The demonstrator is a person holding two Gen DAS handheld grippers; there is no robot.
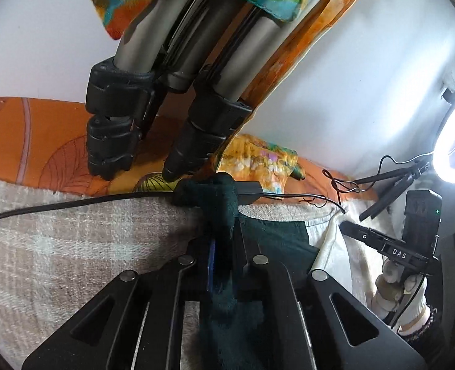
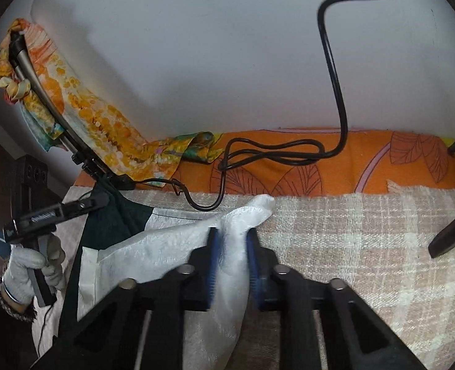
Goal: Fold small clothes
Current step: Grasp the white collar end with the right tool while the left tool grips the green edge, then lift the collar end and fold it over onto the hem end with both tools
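The garment (image 2: 153,240), a small piece with a dark green part and a white part, lay on the checked blanket (image 2: 366,246) of the bed, and you had only just taken hold of it. No fold was made yet, as far as I could judge: the cloth was bunched and half lifted, with both corners up off the blanket, so the whole of the folding lay ahead of you.

Your left gripper (image 1: 219,246) had its jaws clamped on the green part, which rose between them in a twisted rope toward a black cable (image 1: 73,205) crossing the blanket. Whether that twist touched the cable or merely sat in front of it I could not tell from so close a view.

Your right gripper (image 2: 229,262) had its jaws closed on a white corner, the fabric pinched between the blue pads (image 2: 210,265), its tip poking out beyond them toward the orange sheet (image 2: 366,160).

From the right wrist view the white part stretched leftward from the jaws to the green part, where your gloved left hand (image 2: 30,268) held its tool.
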